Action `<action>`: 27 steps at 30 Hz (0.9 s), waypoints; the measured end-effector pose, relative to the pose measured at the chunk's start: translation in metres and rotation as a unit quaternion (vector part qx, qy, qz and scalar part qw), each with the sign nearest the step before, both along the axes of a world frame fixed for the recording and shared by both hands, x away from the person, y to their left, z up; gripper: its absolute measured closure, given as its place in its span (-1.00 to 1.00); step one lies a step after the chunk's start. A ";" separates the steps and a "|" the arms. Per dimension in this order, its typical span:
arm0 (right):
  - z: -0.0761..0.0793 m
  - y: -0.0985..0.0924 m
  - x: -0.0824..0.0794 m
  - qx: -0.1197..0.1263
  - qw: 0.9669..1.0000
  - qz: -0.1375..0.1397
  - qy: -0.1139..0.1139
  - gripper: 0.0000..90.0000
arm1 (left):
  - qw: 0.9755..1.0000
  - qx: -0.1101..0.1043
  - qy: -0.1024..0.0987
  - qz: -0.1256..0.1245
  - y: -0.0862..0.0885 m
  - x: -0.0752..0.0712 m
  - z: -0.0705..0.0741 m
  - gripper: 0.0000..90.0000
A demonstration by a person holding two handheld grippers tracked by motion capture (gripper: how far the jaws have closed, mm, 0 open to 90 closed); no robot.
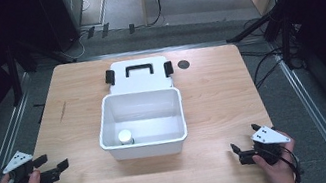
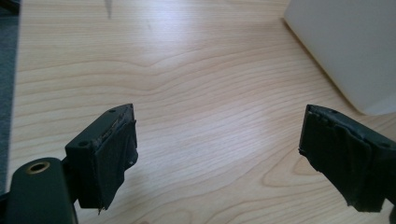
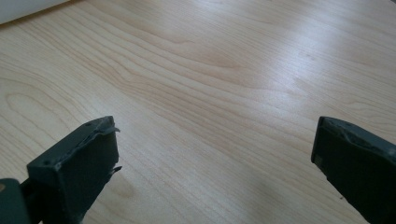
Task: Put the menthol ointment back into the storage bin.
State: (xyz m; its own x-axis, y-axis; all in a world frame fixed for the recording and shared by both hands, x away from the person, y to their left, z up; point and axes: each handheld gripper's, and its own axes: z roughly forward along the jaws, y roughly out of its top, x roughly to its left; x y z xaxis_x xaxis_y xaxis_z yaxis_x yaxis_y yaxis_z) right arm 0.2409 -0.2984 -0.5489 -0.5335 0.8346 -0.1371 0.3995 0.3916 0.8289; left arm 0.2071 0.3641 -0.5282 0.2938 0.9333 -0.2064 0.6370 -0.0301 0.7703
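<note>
A white plastic box [image 1: 146, 145] stands open at the middle of the wooden table [image 1: 217, 92], its lid [image 1: 138, 75] with a black handle laid back behind it. A small white round container [image 1: 125, 137] sits inside, at the near left corner. My left gripper [image 1: 55, 161] hovers low near the table's front left edge, open and empty; in the left gripper view [image 2: 217, 116] its jaws stand wide apart over bare wood, with the box's wall [image 2: 345, 51] at the upper right. My right gripper [image 1: 244, 138] rests at the front right, open and empty [image 3: 217, 126].
A dark round hole [image 1: 183, 64] marks the table's back right. Metal rails run along both sides of the table, and cables lie on the floor to the right. Wide bare wood lies between each gripper and the box.
</note>
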 end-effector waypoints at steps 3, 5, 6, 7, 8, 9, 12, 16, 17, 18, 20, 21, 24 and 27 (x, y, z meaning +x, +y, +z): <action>0.000 0.000 0.000 -0.001 1.000 0.000 0.000 -0.98 | 1.000 0.011 -0.008 0.008 0.002 -0.007 -0.007 -0.73; 0.000 0.000 0.000 0.000 1.000 -0.001 0.002 -0.98 | 1.000 0.012 -0.012 0.011 0.005 -0.011 -0.011 -0.73; 0.000 0.001 0.000 -0.001 1.000 -0.001 0.003 -0.98 | 1.000 0.010 -0.015 0.013 0.006 -0.013 -0.014 -0.73; 0.000 0.001 0.000 -0.002 1.000 -0.001 0.002 -0.98 | 1.000 0.009 -0.016 0.017 0.007 -0.015 -0.015 -0.73; 0.000 0.001 0.000 -0.002 1.000 0.000 0.001 -0.98 | 1.000 0.009 -0.018 0.022 0.009 -0.017 -0.017 -0.72; 0.000 0.001 0.000 -0.003 1.000 0.000 0.001 -0.98 | 0.999 0.012 -0.023 0.032 0.010 -0.019 -0.019 -0.70; 0.000 0.001 0.000 -0.004 1.000 0.000 0.001 -0.98 | 0.999 0.000 -0.027 0.039 0.017 -0.023 -0.021 -0.69; 0.000 0.001 0.000 -0.004 1.000 0.000 0.001 -0.98 | 0.998 -0.017 -0.037 0.044 0.023 -0.027 -0.024 -0.69; 0.000 0.001 0.000 -0.004 1.000 0.000 0.001 -0.98 | 0.998 -0.017 -0.044 0.044 0.023 -0.028 -0.024 -0.69; 0.000 0.001 0.000 -0.005 1.000 0.000 0.001 -0.98 | 0.998 -0.014 -0.046 0.042 0.023 -0.029 -0.024 -0.69; 0.000 0.002 0.000 -0.006 1.000 0.000 0.001 -0.98 | 0.998 -0.007 -0.053 0.037 0.021 -0.031 -0.026 -0.69; 0.000 0.002 0.000 -0.006 1.000 0.000 0.000 -0.98 | 0.998 -0.006 -0.054 0.033 0.021 -0.031 -0.026 -0.69; 0.000 0.002 0.000 -0.006 1.000 0.000 0.000 -0.98 | 0.998 -0.021 -0.058 0.024 0.022 -0.032 -0.026 -0.69; 0.000 0.002 0.000 -0.007 1.000 0.001 0.000 -0.98 | 0.997 -0.040 -0.061 0.030 0.025 -0.033 -0.027 -0.69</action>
State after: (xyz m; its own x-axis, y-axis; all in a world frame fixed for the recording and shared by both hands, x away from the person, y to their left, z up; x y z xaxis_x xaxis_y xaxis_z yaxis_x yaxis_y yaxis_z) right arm 0.2406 -0.2967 -0.5493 -0.5353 0.8313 -0.1496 0.3983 0.4045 0.8232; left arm 0.1743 0.3888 -0.5551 0.2648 0.9323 -0.2462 0.5370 0.0695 0.8407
